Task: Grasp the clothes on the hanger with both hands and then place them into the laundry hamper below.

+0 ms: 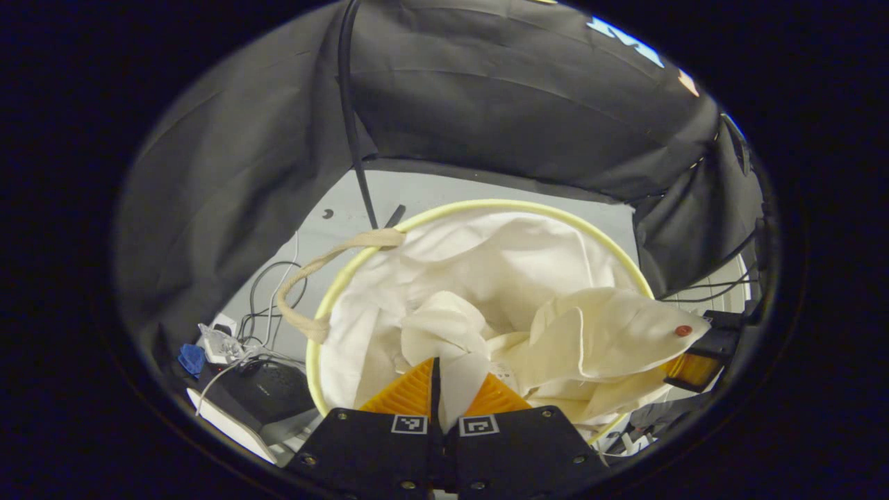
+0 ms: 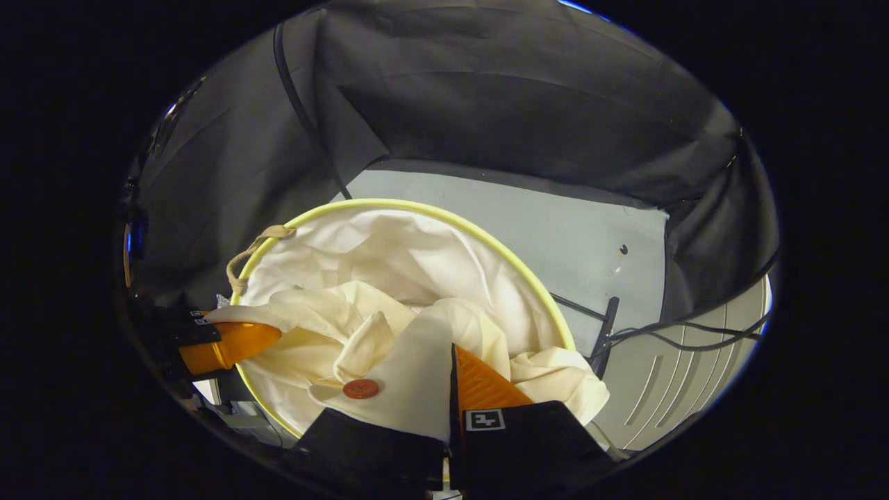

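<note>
Both the left gripper [image 1: 444,397] and right gripper [image 2: 444,389] are closed on folds of the cream garment [image 1: 590,333], soft, light and limp, which sags ahead of them into the hamper [image 1: 486,205], so edge pinches suit it.

garment [image 1: 590,333]: cream, red button, crumpled, draped over my hamper's rim | hamper [image 1: 486,205]: round, yellow-rimmed, white liner, rope handle, upright on floor

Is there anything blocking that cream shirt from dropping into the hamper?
Nothing visible. The cream shirt already hangs inside the hamper's rim, held by the left gripper and right gripper; below is only the hamper's pale liner.
</note>
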